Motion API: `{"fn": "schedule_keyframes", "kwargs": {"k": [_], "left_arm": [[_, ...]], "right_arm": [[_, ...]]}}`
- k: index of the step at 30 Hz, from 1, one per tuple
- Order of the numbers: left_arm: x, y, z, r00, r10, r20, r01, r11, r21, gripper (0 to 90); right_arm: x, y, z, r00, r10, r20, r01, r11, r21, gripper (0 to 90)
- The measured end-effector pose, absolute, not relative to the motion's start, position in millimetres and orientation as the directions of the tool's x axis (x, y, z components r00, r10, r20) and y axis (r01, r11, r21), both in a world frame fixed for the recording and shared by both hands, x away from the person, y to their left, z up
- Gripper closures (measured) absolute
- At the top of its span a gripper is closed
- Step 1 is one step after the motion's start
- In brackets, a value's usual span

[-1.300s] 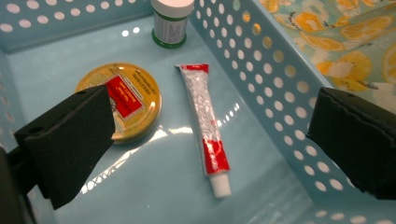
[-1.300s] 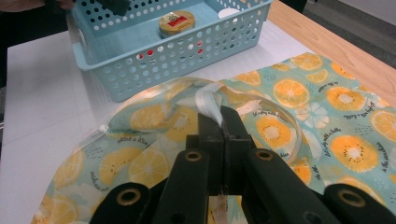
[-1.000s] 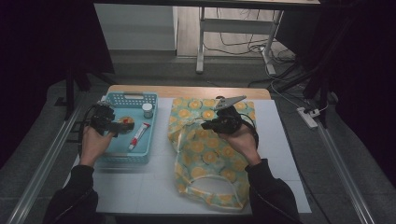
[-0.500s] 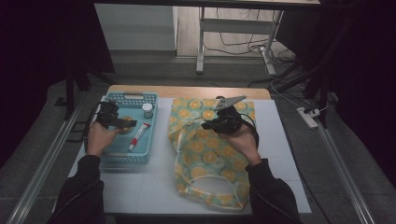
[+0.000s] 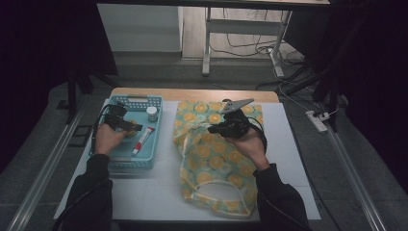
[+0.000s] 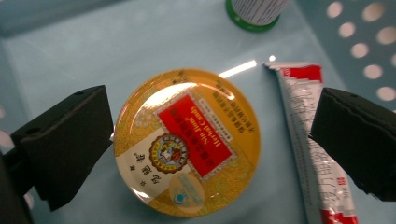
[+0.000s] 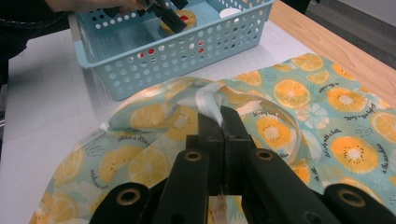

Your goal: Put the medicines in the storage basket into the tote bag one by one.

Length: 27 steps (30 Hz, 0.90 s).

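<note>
A round gold tin [image 6: 187, 140] with a red label lies flat on the floor of the blue basket [image 5: 144, 102]. My left gripper [image 6: 210, 126] hovers low over it, open, one jaw on each side and neither touching it. A red and white tube [image 6: 308, 140] lies beside the tin, under the right jaw. From above, the left gripper [image 5: 129, 127] is inside the basket. My right gripper [image 7: 223, 122] is shut on the white strap [image 7: 208, 103] of the lemon-print bag [image 5: 211, 159] and holds the bag's edge lifted off the table.
A small white bottle [image 5: 152, 113] with a green base stands at the basket's far end. The basket's perforated wall [image 7: 187, 51] lies close to the bag. The white mat [image 5: 288, 144] has free room to the right, and a wooden strip [image 5: 192, 94] runs along the far edge.
My left hand has moved right and down into the basket, over the tin. The right hand and the bag have stayed still.
</note>
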<state>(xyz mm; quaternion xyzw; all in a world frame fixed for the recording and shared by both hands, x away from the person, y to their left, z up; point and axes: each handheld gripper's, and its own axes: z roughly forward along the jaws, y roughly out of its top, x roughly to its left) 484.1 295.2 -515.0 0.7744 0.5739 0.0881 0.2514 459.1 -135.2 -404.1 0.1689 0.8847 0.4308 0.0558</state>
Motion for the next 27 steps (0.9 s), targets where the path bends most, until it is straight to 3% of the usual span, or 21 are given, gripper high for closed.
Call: {"fn": "schedule_keyframes", "kwargs": {"k": [8,17,27], "left_arm": [[491.4,290.0,-520.0,0.296,0.945,-0.139,0.886,-0.217,0.411,0.5],[492.1,288.6,-520.9,0.26,0.963,-0.078,0.907,-0.215,0.362,18.6],[491.4,288.1,-517.3,0.249,0.965,-0.082,0.912,-0.205,0.355,20.2]], "right_arm": [[458.6,-134.4,-404.5,-0.937,0.346,0.046,0.249,0.572,0.781,89.3],[459.1,-134.0,-405.6,-0.937,0.345,0.046,0.25,0.575,0.779,89.3],[459.6,-135.3,-405.1,-0.936,0.35,0.047,0.252,0.569,0.783,89.3]]}}
